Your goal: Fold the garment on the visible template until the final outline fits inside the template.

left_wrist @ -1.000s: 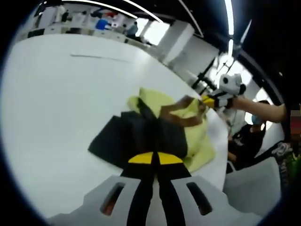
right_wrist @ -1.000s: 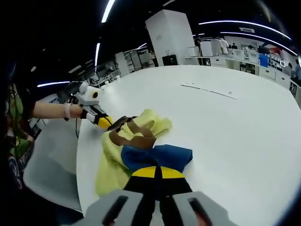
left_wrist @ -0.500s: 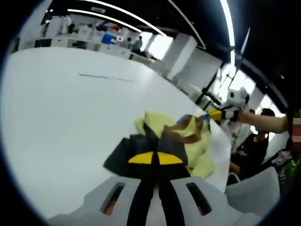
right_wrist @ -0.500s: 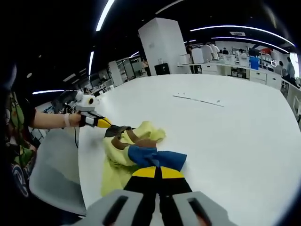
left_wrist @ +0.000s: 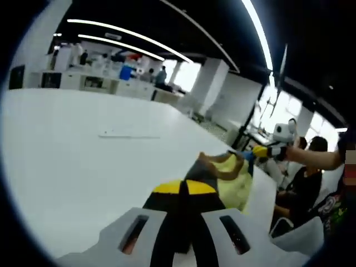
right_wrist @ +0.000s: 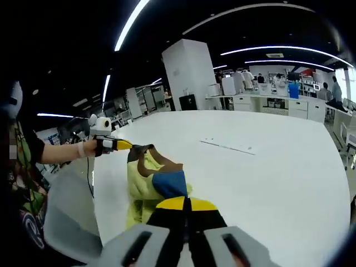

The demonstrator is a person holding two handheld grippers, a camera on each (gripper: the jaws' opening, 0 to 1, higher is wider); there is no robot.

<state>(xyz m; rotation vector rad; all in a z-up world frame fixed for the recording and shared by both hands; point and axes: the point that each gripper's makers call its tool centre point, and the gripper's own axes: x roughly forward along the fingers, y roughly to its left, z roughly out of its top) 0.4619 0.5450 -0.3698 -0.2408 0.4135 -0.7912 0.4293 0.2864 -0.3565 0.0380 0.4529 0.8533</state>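
The garment (right_wrist: pixel 147 181) is yellow with brown trim and a blue panel (right_wrist: pixel 169 183). It hangs bunched between my two grippers, above the white table (right_wrist: pixel 267 183). My right gripper (right_wrist: pixel 182 203) is shut on the blue panel at the bottom of its own view. My left gripper (right_wrist: pixel 125 146) is shut on a dark corner by the brown trim. In the left gripper view the garment (left_wrist: pixel 231 172) stretches from my left gripper (left_wrist: pixel 183 186), shut on dark fabric, to my right gripper (left_wrist: pixel 253 151). A thin template line (right_wrist: pixel 228 146) lies on the table behind, also the template line (left_wrist: pixel 128 134).
The table's edge (left_wrist: pixel 261 194) runs just past the garment, with a grey chair (left_wrist: pixel 295 242) and a seated person (left_wrist: pixel 303 183) beyond it. A grey chair (right_wrist: pixel 67 222) also stands at the left. Benches, a white pillar (right_wrist: pixel 186 75) and people stand far behind.
Both grippers have risen and lifted the garment off the table. It was spread flat; now it hangs bunched between them. The blue panel has folded up smaller.
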